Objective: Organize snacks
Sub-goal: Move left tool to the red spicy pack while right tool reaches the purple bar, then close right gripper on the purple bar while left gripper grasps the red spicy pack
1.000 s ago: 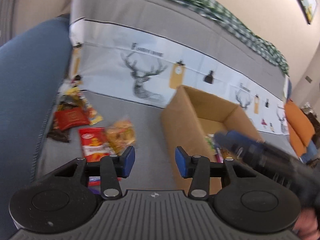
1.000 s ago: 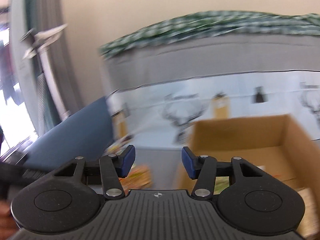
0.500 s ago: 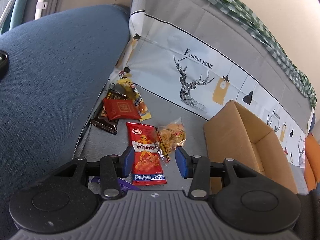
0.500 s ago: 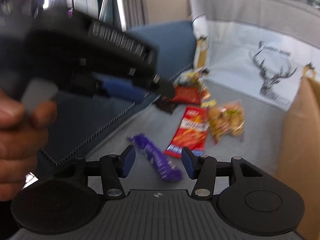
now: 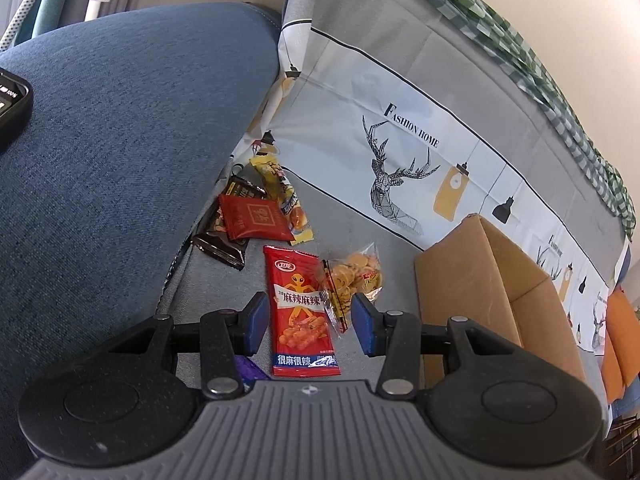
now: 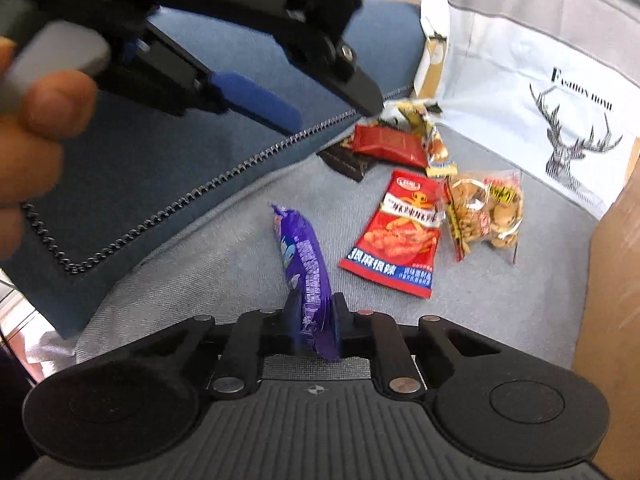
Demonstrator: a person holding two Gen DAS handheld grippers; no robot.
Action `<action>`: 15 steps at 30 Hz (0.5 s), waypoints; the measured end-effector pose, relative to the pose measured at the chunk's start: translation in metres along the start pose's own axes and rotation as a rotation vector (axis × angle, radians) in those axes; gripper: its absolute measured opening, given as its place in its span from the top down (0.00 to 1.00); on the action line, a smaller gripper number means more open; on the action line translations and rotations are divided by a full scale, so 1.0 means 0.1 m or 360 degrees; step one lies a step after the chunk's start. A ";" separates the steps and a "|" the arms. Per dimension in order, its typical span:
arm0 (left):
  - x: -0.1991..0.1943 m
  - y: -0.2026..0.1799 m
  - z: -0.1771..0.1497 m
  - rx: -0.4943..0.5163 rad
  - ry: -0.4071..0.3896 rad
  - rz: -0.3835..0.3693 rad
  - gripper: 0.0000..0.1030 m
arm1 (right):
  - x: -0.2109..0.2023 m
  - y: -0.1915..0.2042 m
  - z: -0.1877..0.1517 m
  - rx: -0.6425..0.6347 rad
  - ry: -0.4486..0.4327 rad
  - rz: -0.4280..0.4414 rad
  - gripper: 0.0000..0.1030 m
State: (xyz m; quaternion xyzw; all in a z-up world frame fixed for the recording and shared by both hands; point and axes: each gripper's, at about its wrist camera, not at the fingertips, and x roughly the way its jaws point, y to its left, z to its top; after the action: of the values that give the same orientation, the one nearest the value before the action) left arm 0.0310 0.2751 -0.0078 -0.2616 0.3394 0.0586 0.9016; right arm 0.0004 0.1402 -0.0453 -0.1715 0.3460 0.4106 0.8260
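Note:
Several snack packs lie on the grey sofa seat [image 6: 200, 264]. My right gripper [image 6: 314, 320] is shut on the near end of a purple snack pack [image 6: 304, 256], both pads pressing it. Beyond it lie a long red pack [image 6: 400, 232] and a clear bag of biscuits [image 6: 484, 208]. My left gripper [image 5: 307, 322] hangs open over that red pack [image 5: 302, 312], touching nothing. The biscuit bag [image 5: 354, 276] lies by its right finger. In the right wrist view the left gripper's blue pad [image 6: 256, 100] shows at upper left, held by a hand [image 6: 32, 140].
A small heap with a red square pack [image 5: 256, 218], a dark pack [image 5: 222, 244] and a yellow one [image 5: 280, 184] lies against the blue armrest [image 5: 120, 140]. An open cardboard box [image 5: 460, 280] stands right. A phone [image 5: 12, 108] rests on the armrest.
My right gripper swung down from the box to the snacks and closed on the purple pack. My left gripper turned left from the box to the snacks, then held still.

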 end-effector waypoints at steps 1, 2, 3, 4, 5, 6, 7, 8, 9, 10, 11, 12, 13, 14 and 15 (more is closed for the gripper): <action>0.00 -0.02 -0.01 0.0009 0.0003 0.0002 0.52 | -0.04 -0.01 0.00 -0.0005 -0.0014 -0.0006 0.91; -0.01 -0.03 -0.02 0.0020 0.0005 0.0005 0.52 | -0.12 0.00 0.00 -0.0017 -0.0033 -0.0030 0.92; 0.00 -0.04 -0.02 0.0027 0.0010 0.0006 0.52 | -0.16 -0.01 0.01 -0.0030 -0.0050 -0.0052 0.92; 0.00 -0.06 -0.03 0.0030 0.0014 0.0006 0.52 | -0.27 0.01 0.01 -0.0059 -0.0074 -0.0078 0.92; -0.01 -0.06 -0.03 0.0032 0.0017 0.0006 0.52 | -0.36 0.02 -0.02 -0.0106 -0.0098 -0.0117 0.92; -0.01 -0.08 -0.04 0.0034 0.0019 0.0007 0.52 | -0.43 0.04 -0.04 -0.0152 -0.0111 -0.0172 0.92; -0.01 -0.09 -0.05 0.0037 0.0022 0.0009 0.52 | -0.47 0.05 -0.08 -0.0202 -0.0114 -0.0258 0.92; -0.01 -0.10 -0.05 0.0040 0.0027 0.0011 0.52 | -0.54 0.06 -0.15 -0.0235 -0.0113 -0.0344 0.93; 0.00 -0.11 -0.06 0.0047 0.0033 0.0014 0.52 | -0.59 0.07 -0.23 -0.0248 -0.0104 -0.0406 0.93; 0.02 -0.13 -0.07 0.0055 0.0041 0.0020 0.52 | -0.63 0.07 -0.31 -0.0253 -0.0083 -0.0463 0.92; 0.04 -0.15 -0.08 0.0068 0.0053 0.0028 0.52 | -0.65 0.07 -0.38 -0.0245 -0.0053 -0.0499 0.92; 0.06 -0.17 -0.08 0.0077 0.0064 0.0037 0.52 | -0.65 0.06 -0.43 -0.0230 -0.0021 -0.0518 0.92; 0.08 -0.19 -0.09 0.0085 0.0074 0.0046 0.52 | -0.63 0.05 -0.48 -0.0212 0.0024 -0.0529 0.92; 0.11 -0.20 -0.09 0.0089 0.0081 0.0053 0.52 | -0.60 0.05 -0.53 -0.0199 0.0072 -0.0517 0.91; 0.12 -0.20 -0.10 0.0088 0.0087 0.0057 0.52 | -0.59 0.05 -0.58 -0.0187 0.0096 -0.0478 0.90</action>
State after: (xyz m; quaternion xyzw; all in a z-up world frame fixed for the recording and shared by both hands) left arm 0.0404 0.2518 -0.0129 -0.2319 0.3699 0.0583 0.8978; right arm -0.0532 0.0768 -0.0440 -0.2815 0.3166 0.2968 0.8558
